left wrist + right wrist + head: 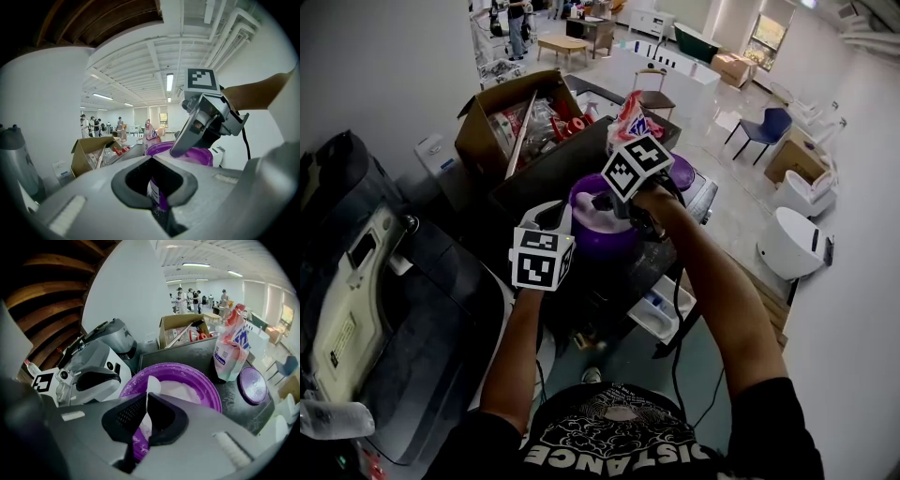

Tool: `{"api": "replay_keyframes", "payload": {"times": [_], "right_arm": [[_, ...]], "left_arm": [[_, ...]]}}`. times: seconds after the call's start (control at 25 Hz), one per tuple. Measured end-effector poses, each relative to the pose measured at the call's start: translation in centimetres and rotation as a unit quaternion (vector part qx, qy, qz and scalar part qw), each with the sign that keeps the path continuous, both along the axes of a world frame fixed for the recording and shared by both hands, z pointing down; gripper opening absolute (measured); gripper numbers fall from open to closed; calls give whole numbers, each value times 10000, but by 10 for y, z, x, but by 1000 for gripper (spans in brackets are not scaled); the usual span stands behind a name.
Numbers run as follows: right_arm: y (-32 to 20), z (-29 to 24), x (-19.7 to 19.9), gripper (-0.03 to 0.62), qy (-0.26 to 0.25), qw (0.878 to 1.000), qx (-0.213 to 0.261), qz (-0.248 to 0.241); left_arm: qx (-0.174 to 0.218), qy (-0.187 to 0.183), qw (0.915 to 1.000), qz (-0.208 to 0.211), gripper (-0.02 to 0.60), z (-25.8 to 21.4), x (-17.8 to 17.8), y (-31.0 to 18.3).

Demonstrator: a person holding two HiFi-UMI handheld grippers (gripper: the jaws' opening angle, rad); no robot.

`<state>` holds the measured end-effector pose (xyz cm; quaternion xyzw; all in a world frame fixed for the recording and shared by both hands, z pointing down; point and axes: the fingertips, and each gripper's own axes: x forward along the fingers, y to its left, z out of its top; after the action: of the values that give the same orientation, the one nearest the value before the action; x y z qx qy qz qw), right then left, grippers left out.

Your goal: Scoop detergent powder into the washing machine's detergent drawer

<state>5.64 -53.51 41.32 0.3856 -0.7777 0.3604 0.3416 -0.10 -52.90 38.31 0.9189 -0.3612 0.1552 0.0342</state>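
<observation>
**Two grippers at the purple tub (212, 392)**

The fingers of the left gripper (157, 193) are clamped on the wall of the purple tub. Those of the right gripper (146, 398) are closed on a white scoop (153, 384) held over the detergent powder (183, 392) inside. Beyond, a detergent bag (232, 350) and a purple lid (253, 385) are seen on the bench (187, 353).

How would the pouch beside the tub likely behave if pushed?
The pouch stands tall on a narrow base, so it would probably tip rather than slide. Its creased, pinched top suggests floppy film that would likely dent under jaws. It looks plump, so it is perhaps fairly heavy.
</observation>
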Motion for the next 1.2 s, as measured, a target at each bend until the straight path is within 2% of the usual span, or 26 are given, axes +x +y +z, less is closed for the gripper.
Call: {"api": "replay_keyframes", "payload": {"times": [0.2, 0.36, 0.64, 0.88, 1.12, 1.2], "right_arm": [[2, -13, 5, 34, -714, 9965, 57, 422], [2, -26, 8, 35, -1383, 9874, 130, 761], [-2, -36, 16, 35, -2529, 9583, 238, 1308], [-1, -42, 23, 34, -3172, 9340, 287, 1619], [1, -50, 27, 34, -3850, 9030, 324, 1880], [3, -52, 27, 35, -3964, 8973, 335, 1912]], "left_arm": [[29, -2, 10000, -19, 0, -1, 2, -3], [87, 18, 10000, -19, 0, -5, 6, -5], [118, 38, 9999, -77, 0, -8, 6, -11], [164, 42, 9998, -62, 0, -11, 10, -12], [160, 39, 9998, -96, 0, -10, 11, -12], [165, 34, 9998, -120, 0, -10, 11, -12]]}}
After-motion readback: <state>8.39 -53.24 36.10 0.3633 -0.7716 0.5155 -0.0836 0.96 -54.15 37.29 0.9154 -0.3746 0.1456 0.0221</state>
